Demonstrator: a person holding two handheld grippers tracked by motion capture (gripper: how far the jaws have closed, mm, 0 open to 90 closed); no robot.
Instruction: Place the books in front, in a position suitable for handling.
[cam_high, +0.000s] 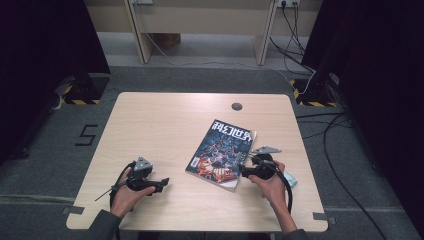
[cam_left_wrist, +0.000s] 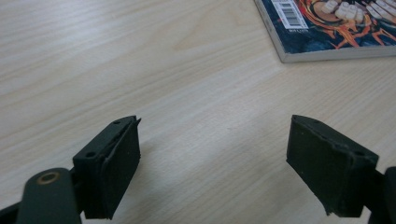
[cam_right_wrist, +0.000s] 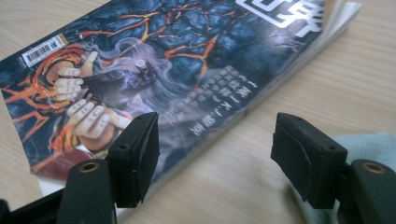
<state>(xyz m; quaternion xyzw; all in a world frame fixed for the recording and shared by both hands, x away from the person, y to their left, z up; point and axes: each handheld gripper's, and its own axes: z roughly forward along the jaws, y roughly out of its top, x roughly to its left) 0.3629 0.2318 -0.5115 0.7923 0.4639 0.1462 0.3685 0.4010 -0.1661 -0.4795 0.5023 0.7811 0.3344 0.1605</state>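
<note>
A closed magazine with a dark blue and orange cover lies flat on the wooden table, right of centre and turned a little clockwise. My right gripper hovers at its near right edge, pointing left. In the right gripper view the jaws stand open over the magazine and its page edge, gripping nothing. My left gripper is at the front left, pointing right toward the magazine. Its jaws are open over bare wood, with the magazine's barcode corner farther ahead.
A pale blue cloth lies on the table under my right hand, and shows by the right jaw. A round cable hole sits near the far edge. Cables run over the floor on the right.
</note>
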